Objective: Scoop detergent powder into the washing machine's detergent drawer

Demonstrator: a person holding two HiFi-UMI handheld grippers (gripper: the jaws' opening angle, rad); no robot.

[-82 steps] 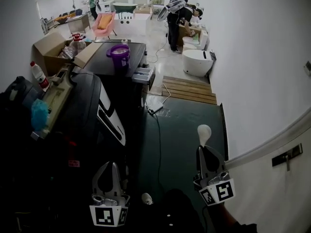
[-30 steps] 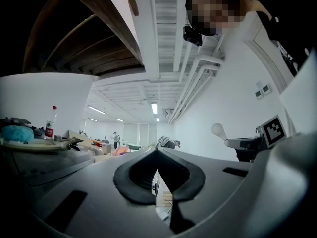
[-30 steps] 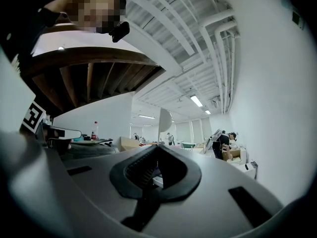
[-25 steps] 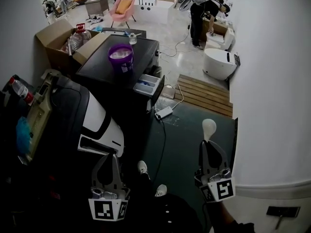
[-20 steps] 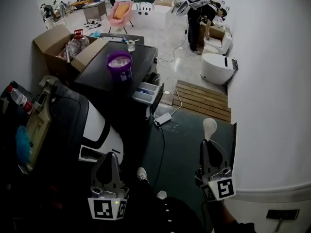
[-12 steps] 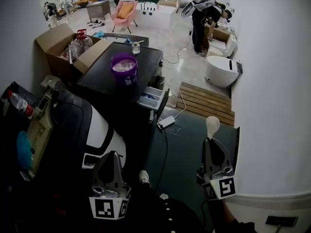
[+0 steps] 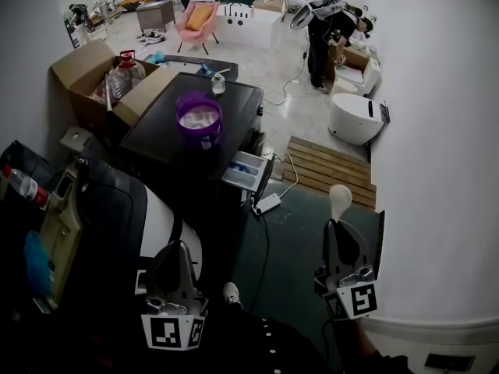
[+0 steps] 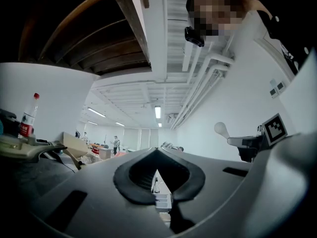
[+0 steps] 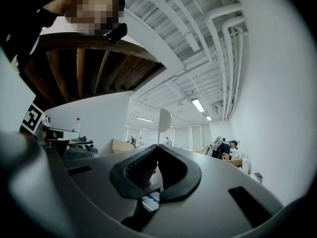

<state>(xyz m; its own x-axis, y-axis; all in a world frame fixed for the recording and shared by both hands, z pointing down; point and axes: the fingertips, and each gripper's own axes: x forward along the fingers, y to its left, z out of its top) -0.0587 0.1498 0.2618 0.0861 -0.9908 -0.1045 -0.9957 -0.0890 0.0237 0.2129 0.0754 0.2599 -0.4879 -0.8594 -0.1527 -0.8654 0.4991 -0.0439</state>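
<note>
- Purple tub [image 7: 199, 120] of white powder stands on the dark top of the washer [image 7: 160, 131], towards its front edge.
- Drawer [image 7: 245, 170] is pulled out of the washer's front, just below and to the right of the tub. Its compartments show pale, but what is in them cannot be told.
- Spoon [image 7: 340, 199], white, points bowl-first away from the person, well apart from tub and drawer, over the green mat [image 7: 292, 244].
- Right gripper [image 7: 341, 226] has its jaws clenched on the spoon's handle; in the right gripper view the bowl rises past the tips.
- Left gripper [image 7: 178, 249] has its jaws closed tip to tip with nothing between them, held low at the left.
- Small bottle [image 7: 219, 83] stands at the washer's back edge.
- Box [image 7: 82, 67] of cardboard, with bottles in it, sits left of the washer.
- Power strip [image 7: 267, 203] lies on the floor under the drawer, with a wooden pallet [image 7: 331, 166] to its right.
- Person [image 7: 321, 33] bends over far back.
</note>
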